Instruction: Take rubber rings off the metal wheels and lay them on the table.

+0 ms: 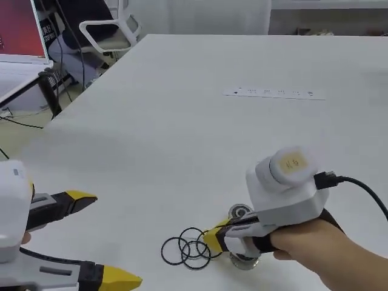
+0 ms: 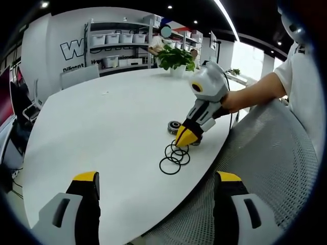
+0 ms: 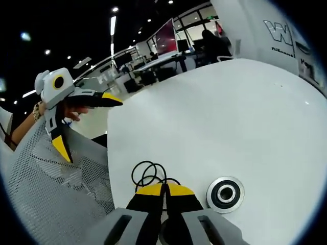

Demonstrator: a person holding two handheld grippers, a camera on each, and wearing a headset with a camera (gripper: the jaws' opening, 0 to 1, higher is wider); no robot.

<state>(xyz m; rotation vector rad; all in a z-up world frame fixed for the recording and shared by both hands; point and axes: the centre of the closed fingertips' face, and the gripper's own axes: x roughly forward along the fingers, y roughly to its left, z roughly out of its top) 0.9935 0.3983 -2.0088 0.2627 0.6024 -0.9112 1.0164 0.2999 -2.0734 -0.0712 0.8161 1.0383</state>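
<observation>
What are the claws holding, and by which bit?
The left claw is open and holds nothing. The right claw is shut at the edge of the rubber rings; whether it pinches one cannot be told.

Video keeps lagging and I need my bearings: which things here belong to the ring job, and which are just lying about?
Job:
rubber rings
metal wheel
right tongs, shut beside the rings
left tongs, open

Lying about:
power strip
office chair
monitor
</observation>
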